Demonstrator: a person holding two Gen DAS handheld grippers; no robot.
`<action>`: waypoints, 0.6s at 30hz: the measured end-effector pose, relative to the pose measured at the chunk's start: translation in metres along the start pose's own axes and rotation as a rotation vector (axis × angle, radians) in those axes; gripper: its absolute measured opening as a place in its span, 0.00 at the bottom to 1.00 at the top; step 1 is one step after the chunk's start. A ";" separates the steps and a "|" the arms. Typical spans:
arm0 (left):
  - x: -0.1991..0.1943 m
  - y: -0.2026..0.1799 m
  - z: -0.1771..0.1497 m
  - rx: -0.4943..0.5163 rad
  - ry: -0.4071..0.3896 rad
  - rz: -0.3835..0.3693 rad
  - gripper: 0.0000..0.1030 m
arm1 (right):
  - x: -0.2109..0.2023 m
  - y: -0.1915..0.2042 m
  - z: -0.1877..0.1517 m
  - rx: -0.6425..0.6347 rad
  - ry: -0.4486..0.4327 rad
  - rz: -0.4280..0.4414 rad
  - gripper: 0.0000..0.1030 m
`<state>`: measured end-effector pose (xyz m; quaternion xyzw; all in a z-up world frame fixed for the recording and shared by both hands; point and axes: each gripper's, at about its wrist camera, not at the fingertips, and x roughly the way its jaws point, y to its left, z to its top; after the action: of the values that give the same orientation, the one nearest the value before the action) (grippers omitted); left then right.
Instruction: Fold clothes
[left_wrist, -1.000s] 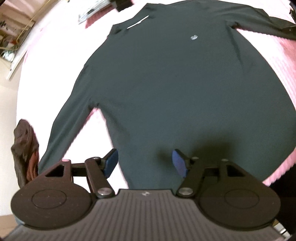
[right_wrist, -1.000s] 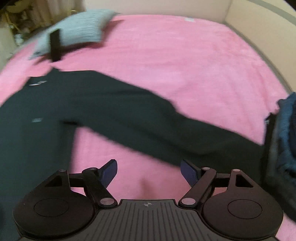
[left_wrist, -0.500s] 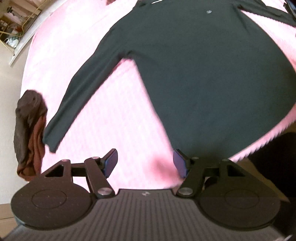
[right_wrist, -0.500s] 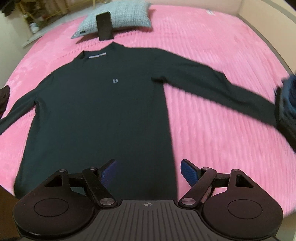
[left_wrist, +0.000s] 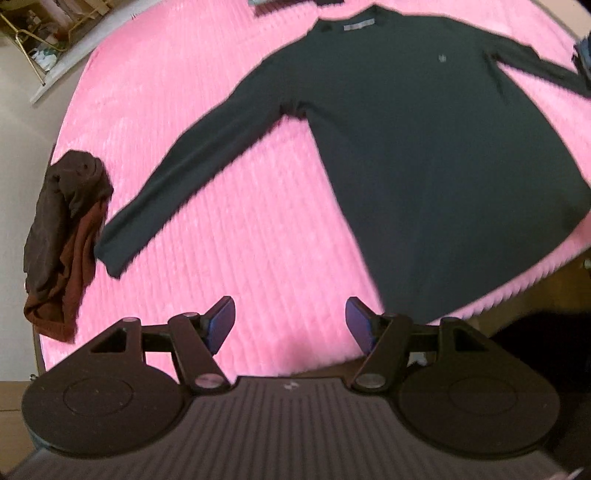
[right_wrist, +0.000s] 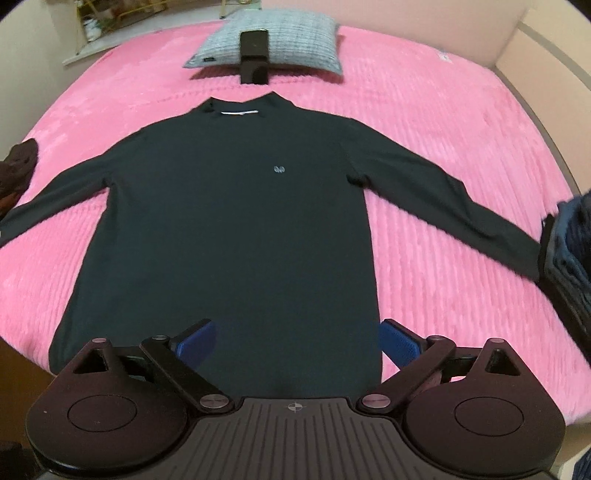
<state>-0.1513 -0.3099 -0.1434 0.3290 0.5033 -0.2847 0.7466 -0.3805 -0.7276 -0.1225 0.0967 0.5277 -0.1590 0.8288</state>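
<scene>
Shirt lies flat on the pink bed, collar toward the pillow, hem nearest, sleeves spread sideways. Left gripper gapes empty; right gripper is opening, gripping nothing, above the hem.

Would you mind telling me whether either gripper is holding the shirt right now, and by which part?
Nothing is held. The left gripper is open above the pink bedspread; the right gripper is opening above the hem of the dark long-sleeved shirt, pads clear of it.

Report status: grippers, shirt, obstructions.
Left gripper open, empty; right gripper opening, empty. Dark shirt flat, unfolded. Blue clothes pile at one cuff, brown garment by other.
</scene>
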 end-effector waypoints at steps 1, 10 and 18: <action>-0.005 -0.002 0.004 -0.004 -0.011 0.002 0.61 | -0.001 -0.001 0.002 -0.004 0.002 0.004 0.95; -0.043 -0.006 0.035 -0.090 -0.100 0.021 0.71 | -0.017 -0.005 0.019 -0.012 0.003 0.051 0.95; -0.052 0.013 0.053 -0.118 -0.153 -0.019 0.96 | -0.041 0.024 0.026 0.047 -0.015 -0.002 0.95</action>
<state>-0.1288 -0.3385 -0.0769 0.2571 0.4635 -0.2859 0.7983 -0.3658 -0.7072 -0.0741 0.1145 0.5179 -0.1726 0.8300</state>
